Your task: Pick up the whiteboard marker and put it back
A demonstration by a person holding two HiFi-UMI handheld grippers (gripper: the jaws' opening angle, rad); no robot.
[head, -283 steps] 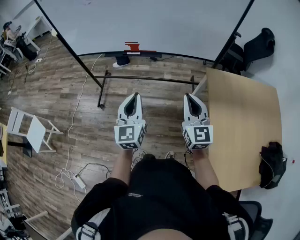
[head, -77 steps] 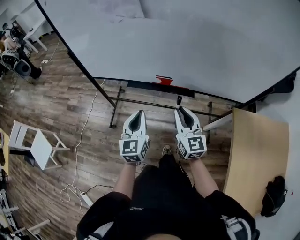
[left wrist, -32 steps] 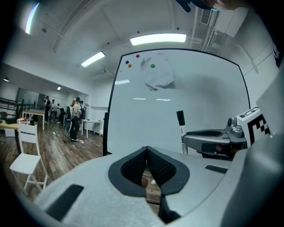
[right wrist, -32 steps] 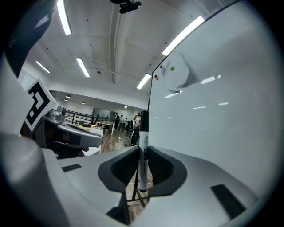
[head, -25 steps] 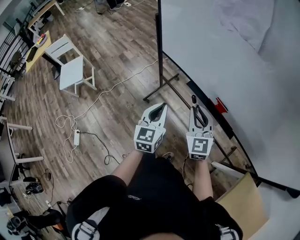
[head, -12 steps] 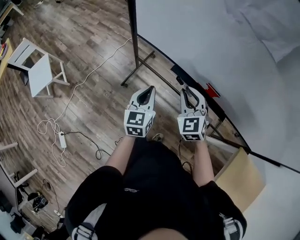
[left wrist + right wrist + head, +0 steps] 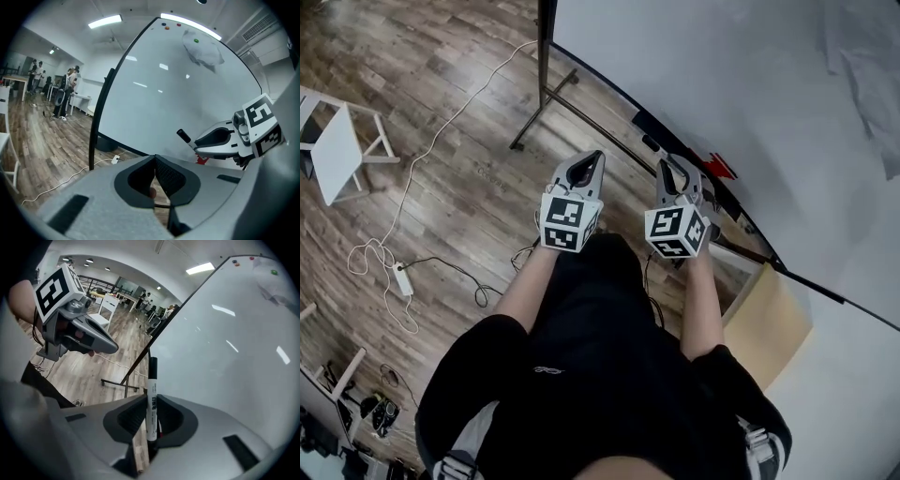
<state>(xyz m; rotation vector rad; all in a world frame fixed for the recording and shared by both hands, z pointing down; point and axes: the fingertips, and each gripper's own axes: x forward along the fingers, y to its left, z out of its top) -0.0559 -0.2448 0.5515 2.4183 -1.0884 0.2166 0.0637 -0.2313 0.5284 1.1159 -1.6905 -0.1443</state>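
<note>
The whiteboard marker (image 7: 151,401) has a white body and a black cap. My right gripper (image 7: 151,397) is shut on its body, and the capped end sticks out past the fingertips toward the whiteboard (image 7: 225,357). In the head view the marker's cap (image 7: 649,142) hangs just above the board's dark tray (image 7: 680,150), left of a red item (image 7: 721,167). My left gripper (image 7: 593,157) hangs beside the right gripper (image 7: 668,169), over the floor. Its jaws (image 7: 155,158) are shut on nothing. From the left gripper view the marker cap (image 7: 183,136) juts from the right gripper.
The whiteboard's black stand leg (image 7: 546,103) crosses the wooden floor at the back left. A white chair (image 7: 333,150) and a cable with a power strip (image 7: 401,278) lie at the left. A wooden table (image 7: 769,323) is close on the right. People stand far off (image 7: 61,89).
Both grippers have sunk and come closer to the board's tray, and the right one has tipped further down. The marker stays in the right gripper, its cap now near the red item.
</note>
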